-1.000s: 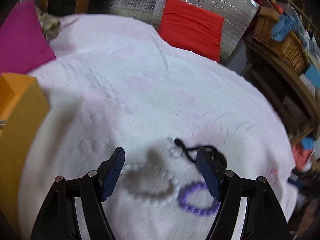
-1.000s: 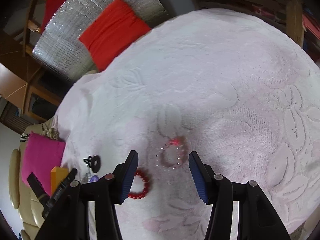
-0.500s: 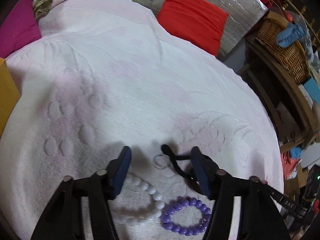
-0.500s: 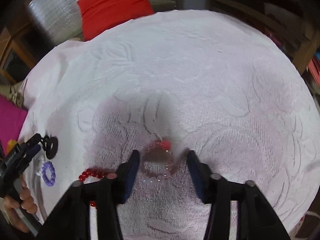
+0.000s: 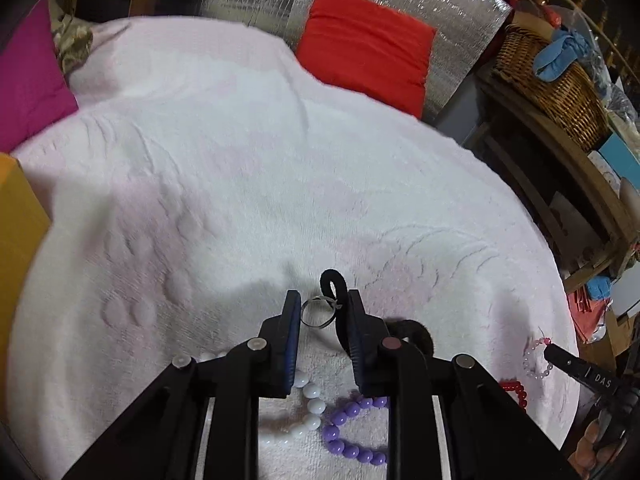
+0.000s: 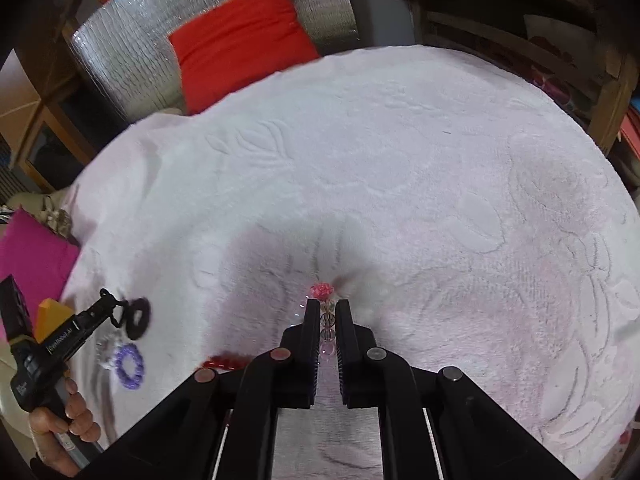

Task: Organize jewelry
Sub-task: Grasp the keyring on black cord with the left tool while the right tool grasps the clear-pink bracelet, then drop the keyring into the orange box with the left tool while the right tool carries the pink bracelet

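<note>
Pickup was under way: left gripper point(image 5: 325, 312) pinched the silver ring point(image 5: 318, 312), right gripper point(image 6: 327, 320) the pink bead bracelet point(image 6: 325, 322) at lower centre; lifting looked next.

Left gripper point(image 5: 321, 310) low in the frame's centre, jaws just closing around a silver ring point(image 5: 318, 312) and a black cord point(image 5: 335, 288) on the white blanket point(image 5: 240, 184). White beads point(image 5: 310, 400) and a purple bracelet point(image 5: 352, 428) lie beneath it at the bottom.
</note>
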Motion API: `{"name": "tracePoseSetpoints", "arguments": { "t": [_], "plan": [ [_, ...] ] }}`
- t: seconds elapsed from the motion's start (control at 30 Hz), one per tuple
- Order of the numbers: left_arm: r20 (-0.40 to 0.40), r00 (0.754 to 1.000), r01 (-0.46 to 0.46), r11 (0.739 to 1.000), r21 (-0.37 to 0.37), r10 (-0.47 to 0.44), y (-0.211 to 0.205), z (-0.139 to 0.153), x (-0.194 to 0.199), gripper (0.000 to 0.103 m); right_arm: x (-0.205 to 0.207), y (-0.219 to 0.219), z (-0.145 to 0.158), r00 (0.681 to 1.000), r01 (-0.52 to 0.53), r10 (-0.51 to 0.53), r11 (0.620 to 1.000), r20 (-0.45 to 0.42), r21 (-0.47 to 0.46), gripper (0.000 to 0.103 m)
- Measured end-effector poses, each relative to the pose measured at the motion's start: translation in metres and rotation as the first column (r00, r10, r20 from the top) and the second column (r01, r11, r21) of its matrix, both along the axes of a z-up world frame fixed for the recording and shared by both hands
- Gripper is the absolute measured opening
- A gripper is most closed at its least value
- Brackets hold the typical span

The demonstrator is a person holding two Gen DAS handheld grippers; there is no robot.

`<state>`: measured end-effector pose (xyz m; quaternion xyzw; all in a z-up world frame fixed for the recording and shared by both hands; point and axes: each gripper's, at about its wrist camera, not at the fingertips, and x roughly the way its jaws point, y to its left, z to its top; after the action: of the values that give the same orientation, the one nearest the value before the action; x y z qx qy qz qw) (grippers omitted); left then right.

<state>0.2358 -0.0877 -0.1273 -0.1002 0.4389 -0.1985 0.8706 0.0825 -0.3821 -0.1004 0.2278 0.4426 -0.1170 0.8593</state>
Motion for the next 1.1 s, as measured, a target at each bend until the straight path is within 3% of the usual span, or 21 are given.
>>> {"name": "tracePoseSetpoints", "arguments": {
  "t": [0.27, 0.53, 0.67, 1.1],
  "plan": [
    [0.087, 0.996, -0.004, 1.000, -0.008, 0.005, 0.028, 0.030, -0.022, 0.023, -0.014, -0.019, 0.015, 0.995, 0.026, -0.040, 0.989, 0.093, 0.149, 0.009],
    [0.166, 0.985, -0.045, 0.998, 0.041, 0.038, 0.047, 0.055, -0.049, 0.023, -0.014, -0.015, 0.026, 0.984, 0.007, -0.050, 0.969, 0.170, 0.247, 0.009],
    [0.212, 0.975, -0.080, 0.994, 0.068, 0.064, 0.063, 0.065, -0.063, 0.023, -0.008, 0.009, 0.035, 0.977, -0.041, -0.008, 0.974, 0.213, 0.222, 0.009],
    [0.245, 0.956, -0.185, 0.979, 0.085, 0.159, 0.128, 0.080, -0.094, 0.023, 0.012, 0.119, 0.055, 0.935, -0.233, 0.183, 0.962, 0.302, 0.140, 0.009]
  ]
}}
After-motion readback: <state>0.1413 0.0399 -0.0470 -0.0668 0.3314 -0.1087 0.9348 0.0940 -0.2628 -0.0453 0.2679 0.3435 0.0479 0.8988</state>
